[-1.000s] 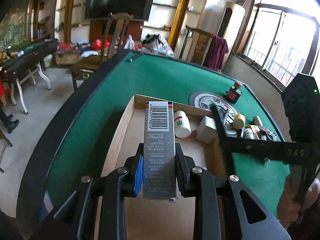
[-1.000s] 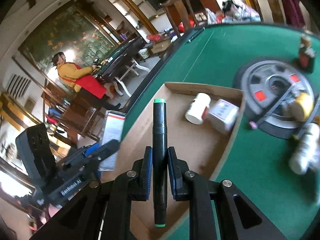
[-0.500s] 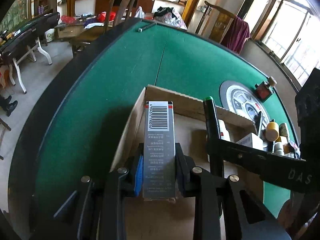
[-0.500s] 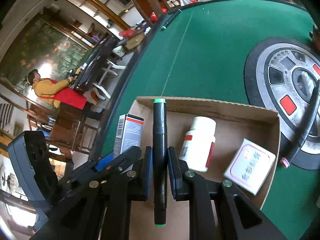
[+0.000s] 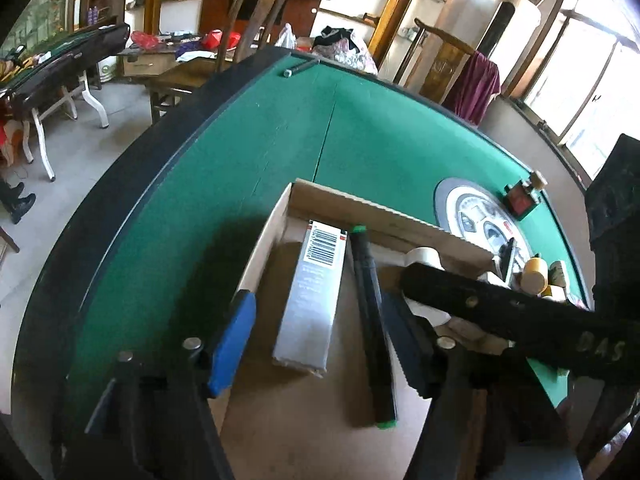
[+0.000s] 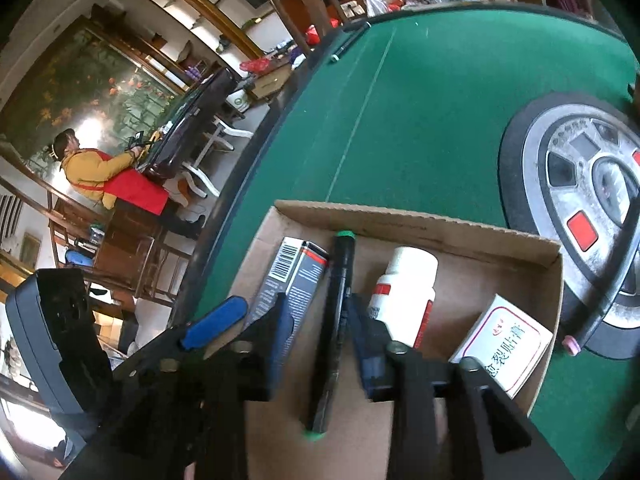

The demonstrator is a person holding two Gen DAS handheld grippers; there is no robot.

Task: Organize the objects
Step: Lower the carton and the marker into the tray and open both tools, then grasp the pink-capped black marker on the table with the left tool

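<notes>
Two sets of tongs work over one shallow cardboard tray (image 5: 360, 210) on the green desk (image 5: 248, 152).

From the left wrist, the left tongs (image 5: 320, 344) stand wide, their jaws having just been opening; the grey carton (image 5: 310, 300) with a barcode lies flat on the tray floor between the blue pads (image 5: 234, 344), touching neither. Just to the right of the carton, inside the same gap, lies the black marker (image 5: 372, 320) with green ends, parallel to the carton. One finger of the right tongs crosses in from the right, over the tray's far right corner. Beyond it, a yellow-capped bottle (image 5: 534, 276) and a red-and-black bottle (image 5: 522, 198) stand by the round grey panel (image 5: 460, 208) in the desk.

From the right wrist, the right tongs (image 6: 318, 336) are partly parted, jaws having just been opening; the marker (image 6: 336, 312) lies between the pads, loose on the tray floor, with a gap on each side. To the left of these tongs lies the carton (image 6: 286, 280), with a blue pad of the left tongs (image 6: 212, 322) beside it. To the right lie a white pill bottle (image 6: 404, 292) and a white box (image 6: 504, 344) with a red border, all inside the tray (image 6: 400, 220). A person (image 6: 100, 172) in yellow and red sits at another table far left.
</notes>
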